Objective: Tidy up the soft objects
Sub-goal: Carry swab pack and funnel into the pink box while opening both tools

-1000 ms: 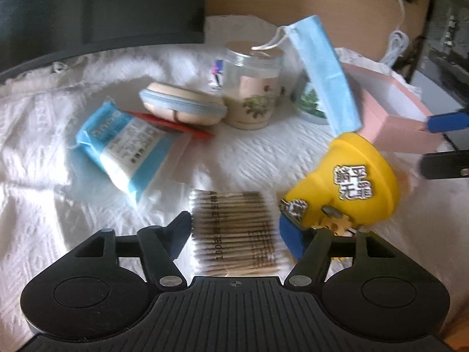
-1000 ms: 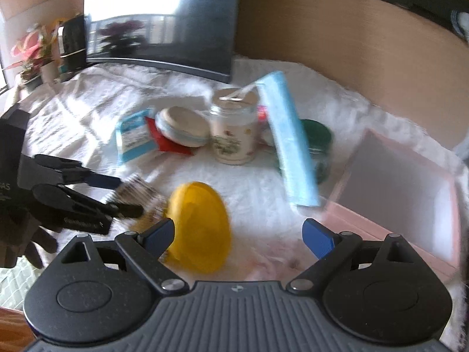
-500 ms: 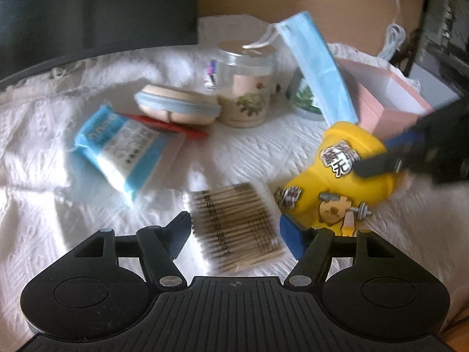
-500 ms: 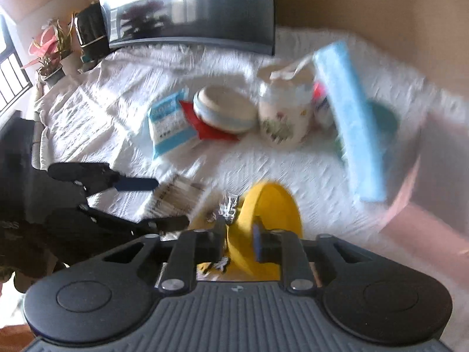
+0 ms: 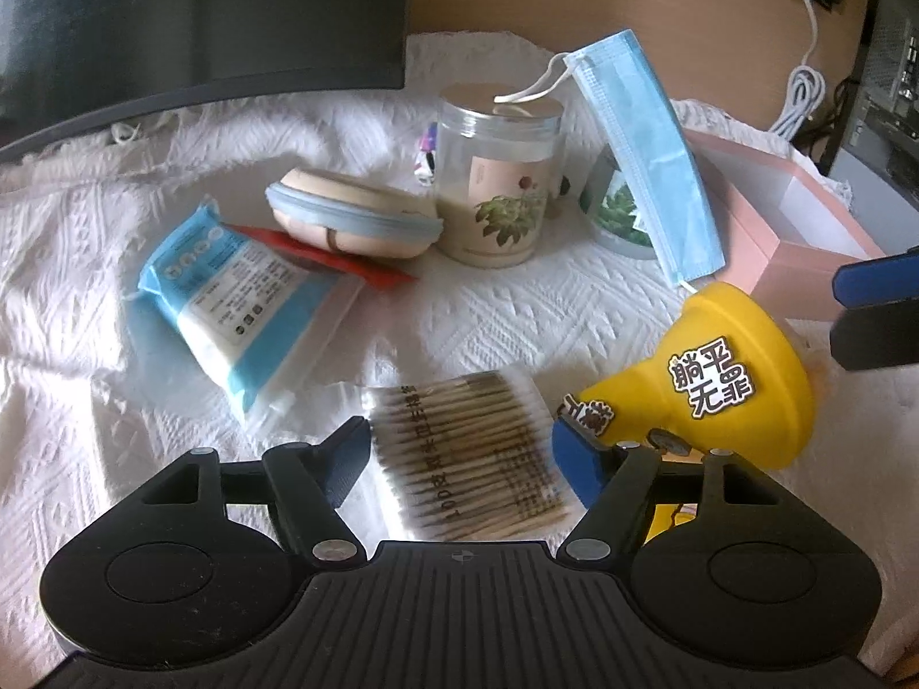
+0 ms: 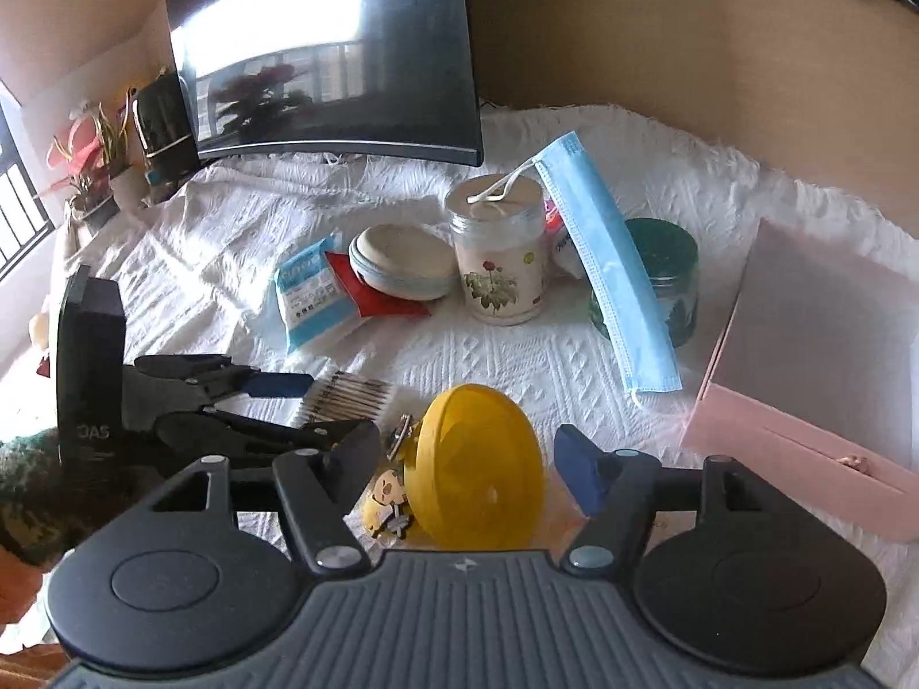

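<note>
A clear pack of cotton swabs (image 5: 471, 453) lies on the white cloth between the fingers of my left gripper (image 5: 459, 453), whose jaws are opening and do not press it. Just right of it a soft yellow cup with stickers (image 5: 718, 384) lies on its side. In the right wrist view the yellow cup (image 6: 477, 465) sits between the fingers of my right gripper (image 6: 465, 459); those jaws are opening and stand clear of it. A blue face mask (image 6: 609, 281) leans against a glass jar (image 6: 499, 264). The left gripper (image 6: 298, 407) shows at the left, over the swabs (image 6: 344, 396).
A blue tissue pack (image 5: 230, 298), a red packet and a round beige pouch (image 5: 350, 218) lie behind the swabs. An open pink box (image 6: 804, 402) stands at the right, with a green jar (image 6: 672, 264) behind the mask. A dark monitor (image 6: 333, 57) lines the back.
The right gripper pinched the yellow cup half a second ago and has since let go and spread. The cup has tipped and shifted. The swab pack now lies closer in between the left fingers.
</note>
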